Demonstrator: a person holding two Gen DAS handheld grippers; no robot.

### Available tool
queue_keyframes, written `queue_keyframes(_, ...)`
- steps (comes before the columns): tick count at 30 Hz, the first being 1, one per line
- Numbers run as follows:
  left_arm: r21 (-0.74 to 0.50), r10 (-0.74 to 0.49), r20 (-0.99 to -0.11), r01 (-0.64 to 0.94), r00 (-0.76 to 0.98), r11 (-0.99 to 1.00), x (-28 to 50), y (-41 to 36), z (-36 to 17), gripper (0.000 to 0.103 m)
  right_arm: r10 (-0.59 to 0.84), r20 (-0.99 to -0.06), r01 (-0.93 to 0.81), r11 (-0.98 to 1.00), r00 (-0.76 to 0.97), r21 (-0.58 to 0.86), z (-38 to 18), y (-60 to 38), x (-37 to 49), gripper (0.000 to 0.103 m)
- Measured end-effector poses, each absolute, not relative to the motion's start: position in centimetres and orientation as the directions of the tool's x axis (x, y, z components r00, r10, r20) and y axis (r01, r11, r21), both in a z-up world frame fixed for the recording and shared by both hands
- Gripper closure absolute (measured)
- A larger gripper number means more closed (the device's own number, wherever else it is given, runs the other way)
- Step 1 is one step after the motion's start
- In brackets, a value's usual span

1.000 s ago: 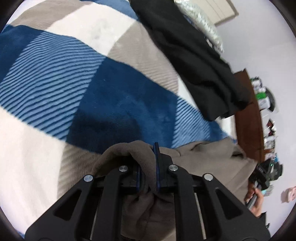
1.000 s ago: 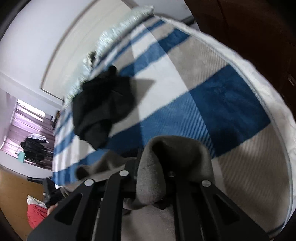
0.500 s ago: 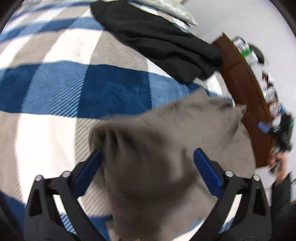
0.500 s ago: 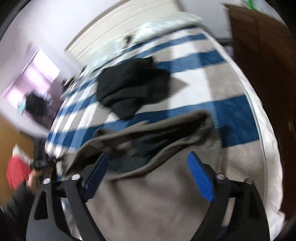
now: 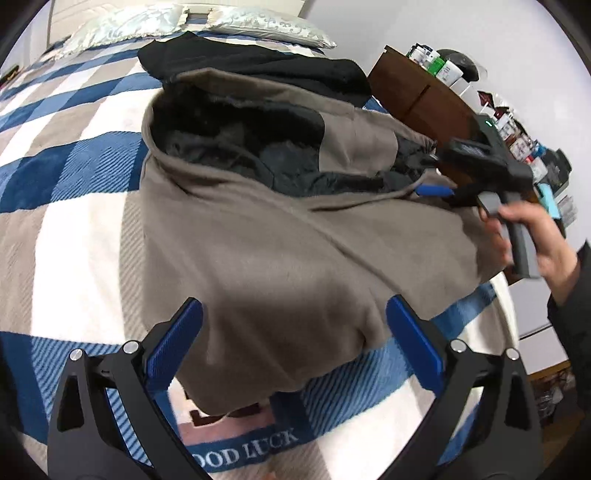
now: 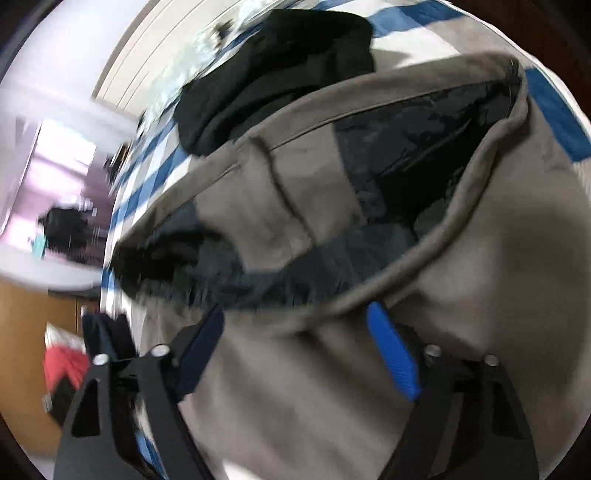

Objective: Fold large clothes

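A large taupe garment with a dark lining (image 5: 266, 236) lies spread on the blue, white and beige checked blanket (image 5: 62, 192). My left gripper (image 5: 291, 332) is open and empty, its blue pads just above the garment's near edge. My right gripper (image 6: 299, 325) is open too, hovering over the garment (image 6: 461, 295) near its dark-lined opening. It also shows in the left wrist view (image 5: 436, 190) at the garment's right side, held by a hand.
A black garment (image 5: 258, 62) lies crumpled behind the taupe one, near two silver pillows (image 5: 258, 26). A brown dresser (image 5: 424, 99) with clutter on top stands right of the bed. The blanket's printed hem (image 5: 247, 450) is close below the left gripper.
Both grippers were shut on the taupe garment a second ago. They have let it go, opened wide and pulled back, and the garment now lies spread on the blanket.
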State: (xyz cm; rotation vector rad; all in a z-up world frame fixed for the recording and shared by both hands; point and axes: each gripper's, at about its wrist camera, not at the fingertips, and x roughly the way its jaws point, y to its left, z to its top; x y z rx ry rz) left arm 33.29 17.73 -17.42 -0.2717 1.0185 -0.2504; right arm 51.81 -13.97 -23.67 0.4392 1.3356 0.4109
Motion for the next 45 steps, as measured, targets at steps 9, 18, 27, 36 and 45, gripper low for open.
queue_keyframes(9,-0.349,-0.322,-0.788,0.05,0.525,0.936,33.4,18.1,-20.5,0.006,0.548,-0.771,-0.03,0.821,0.323,0.571,-23.0,-14.7,51.7,0.098)
queue_keyframes(18,-0.267,-0.241,-0.797,0.034,0.554,0.963,32.8,17.7,-22.2,0.006,0.593,-0.646,-0.142,0.779,0.48,0.61,-11.8,-14.2,56.3,0.098)
queue_keyframes(27,-0.277,-0.243,-0.796,0.023,0.555,0.96,32.6,18.2,-23.5,0.006,0.474,-0.779,-0.084,0.87,0.41,0.486,-18.0,-12.1,62.4,0.098)
queue_keyframes(36,-0.264,-0.248,-0.804,0.048,0.54,0.963,32.4,17.9,-23.8,0.006,0.476,-0.831,0.002,0.867,0.288,0.498,-26.6,-13.2,61.3,0.096)
queue_keyframes(45,-0.271,-0.246,-0.71,0.066,0.66,0.96,31.0,16.1,-18.6,0.006,0.673,-0.679,-0.143,0.733,0.293,0.665,-17.0,-12.3,57.2,0.008)
